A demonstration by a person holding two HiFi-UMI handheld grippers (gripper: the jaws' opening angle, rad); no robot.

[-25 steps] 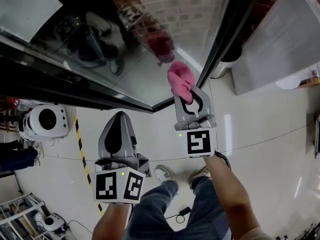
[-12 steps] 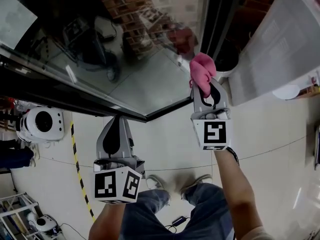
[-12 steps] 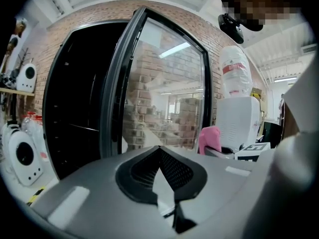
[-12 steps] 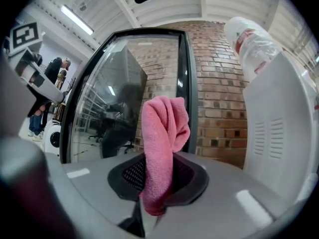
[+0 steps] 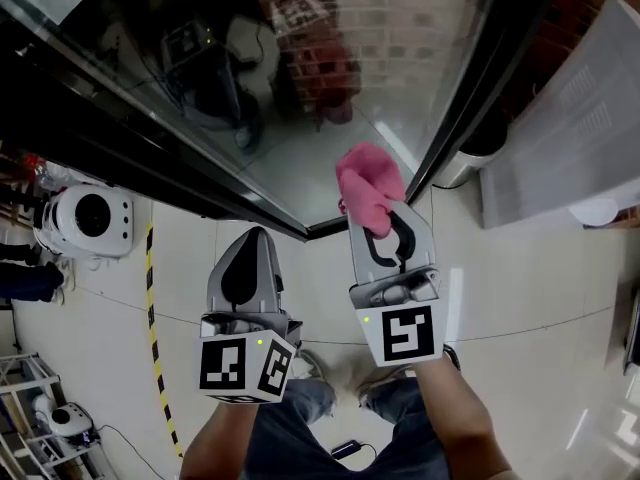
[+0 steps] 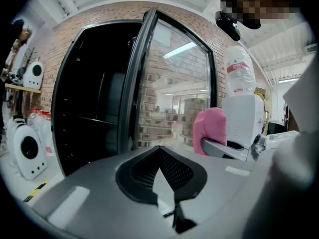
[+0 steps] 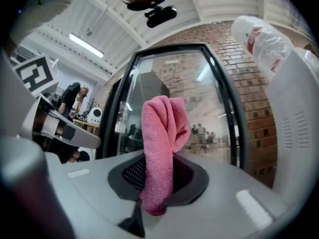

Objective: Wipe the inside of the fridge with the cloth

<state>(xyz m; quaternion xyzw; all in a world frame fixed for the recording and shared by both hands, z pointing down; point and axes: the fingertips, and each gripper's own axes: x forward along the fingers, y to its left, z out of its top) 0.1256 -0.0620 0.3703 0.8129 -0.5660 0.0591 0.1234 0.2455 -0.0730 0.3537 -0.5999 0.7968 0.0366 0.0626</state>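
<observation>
My right gripper [image 5: 384, 226] is shut on a pink cloth [image 5: 368, 196], which bunches up above the jaws and hangs down between them [image 7: 160, 142]. It hovers at the lower corner of the fridge's open glass door [image 5: 330, 88]. The dark fridge interior [image 6: 92, 108] lies left of that door, with thin shelf lines showing inside. My left gripper [image 5: 250, 240] is shut with nothing in it, held low and left of the right one, its tips pointing at the door frame [image 6: 132, 83]. In the left gripper view the pink cloth [image 6: 209, 128] shows at the right.
A white water dispenser [image 5: 565, 118] with a bottle [image 6: 238, 73] on top stands right of the door, and a metal bin [image 5: 462, 163] sits at its foot. A white round device [image 5: 90, 223] and yellow-black floor tape [image 5: 152, 318] lie to the left. The person's legs [image 5: 300, 438] are below.
The right gripper with the cloth swung right along the door's edge, then came back left and lower. The left gripper stayed shut in about the same place.
</observation>
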